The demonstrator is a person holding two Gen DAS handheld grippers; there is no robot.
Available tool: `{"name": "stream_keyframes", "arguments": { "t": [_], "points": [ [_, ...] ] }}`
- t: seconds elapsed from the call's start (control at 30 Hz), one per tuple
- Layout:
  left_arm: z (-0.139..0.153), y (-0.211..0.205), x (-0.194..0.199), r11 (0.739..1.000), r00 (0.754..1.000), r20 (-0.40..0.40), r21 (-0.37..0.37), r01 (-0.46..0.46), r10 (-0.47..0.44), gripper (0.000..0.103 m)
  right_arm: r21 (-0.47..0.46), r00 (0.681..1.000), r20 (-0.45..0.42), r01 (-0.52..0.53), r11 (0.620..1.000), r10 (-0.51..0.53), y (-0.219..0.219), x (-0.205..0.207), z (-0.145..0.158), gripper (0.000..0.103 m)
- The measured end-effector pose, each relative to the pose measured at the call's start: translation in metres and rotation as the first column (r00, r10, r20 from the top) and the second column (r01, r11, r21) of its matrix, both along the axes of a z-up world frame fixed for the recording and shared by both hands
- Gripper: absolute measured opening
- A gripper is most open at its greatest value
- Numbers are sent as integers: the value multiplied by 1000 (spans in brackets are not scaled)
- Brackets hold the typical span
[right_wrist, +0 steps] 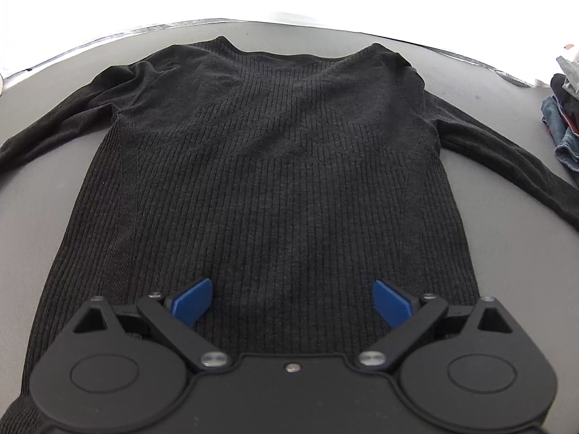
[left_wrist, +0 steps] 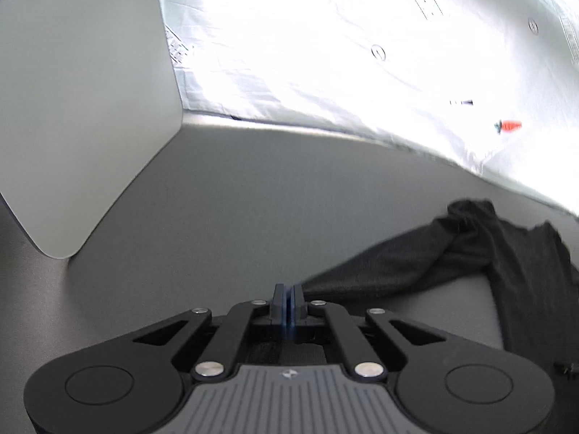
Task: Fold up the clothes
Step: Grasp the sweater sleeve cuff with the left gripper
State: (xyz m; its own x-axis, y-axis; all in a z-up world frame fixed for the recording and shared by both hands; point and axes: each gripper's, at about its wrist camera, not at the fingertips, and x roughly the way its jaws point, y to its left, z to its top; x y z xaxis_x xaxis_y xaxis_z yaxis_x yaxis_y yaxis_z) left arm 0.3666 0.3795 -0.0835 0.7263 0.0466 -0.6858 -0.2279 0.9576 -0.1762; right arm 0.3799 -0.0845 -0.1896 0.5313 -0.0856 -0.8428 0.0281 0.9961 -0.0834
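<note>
A dark grey ribbed long-sleeve sweater lies flat on the grey table, neck at the far side and both sleeves spread outward. My right gripper hovers over the sweater's near hem. It is open wide, and its blue pads grip nothing. In the left wrist view one sleeve runs from the bunched shoulder to my left gripper. That gripper is shut, and the sleeve's end meets its fingertips on the right side. The cuff itself is hidden behind the fingers.
A pale board stands on the table at the left of the left wrist view. Behind it hangs a bright white cloth with small carrot prints. A pile of other clothes, denim among them, sits at the table's right edge.
</note>
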Motion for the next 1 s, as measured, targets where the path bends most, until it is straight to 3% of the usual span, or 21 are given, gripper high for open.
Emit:
{"name": "stream_keyframes", "arguments": {
  "t": [0.1,0.2,0.23,0.3,0.37,0.43,0.67,0.8,0.9,0.93,0.97,1.0],
  "points": [
    [17,41,19,987,987,64,-72,-143,147,1,0,1000,0,15,1000,-15,2,1,-1,97],
    [3,73,47,943,943,-27,15,-331,332,1,-8,1000,9,18,1000,-18,6,0,-2,98],
    [-4,75,52,939,938,-59,59,-338,342,2,-11,1000,11,19,1000,-19,7,0,-2,98],
    [-13,73,54,947,947,-97,134,-293,307,2,-15,1000,13,20,1000,-20,8,0,-2,98],
    [-15,55,40,973,977,-81,141,-183,195,24,-20,1000,14,23,1000,-23,8,-1,-1,98],
    [-16,35,23,982,993,-67,167,-89,102,43,-19,999,16,35,999,-34,9,-2,-2,98],
    [-31,-9,-15,956,989,-113,268,122,-95,74,0,998,11,60,998,-60,7,2,-3,101],
    [-57,-19,-2,906,971,-186,369,209,-148,74,18,998,7,59,998,-59,6,5,-4,102],
    [-72,-12,16,903,966,-220,373,213,-137,73,21,999,9,53,998,-53,5,4,-5,102],
    [-75,-8,21,911,967,-225,361,198,-121,64,23,999,11,53,998,-53,5,4,-5,102],
    [-76,-2,26,925,969,-231,340,168,-91,37,25,998,13,54,998,-54,5,4,-6,102],
    [-77,5,32,943,970,-240,309,122,-47,19,27,998,14,55,998,-55,5,3,-6,102]
  ]
}}
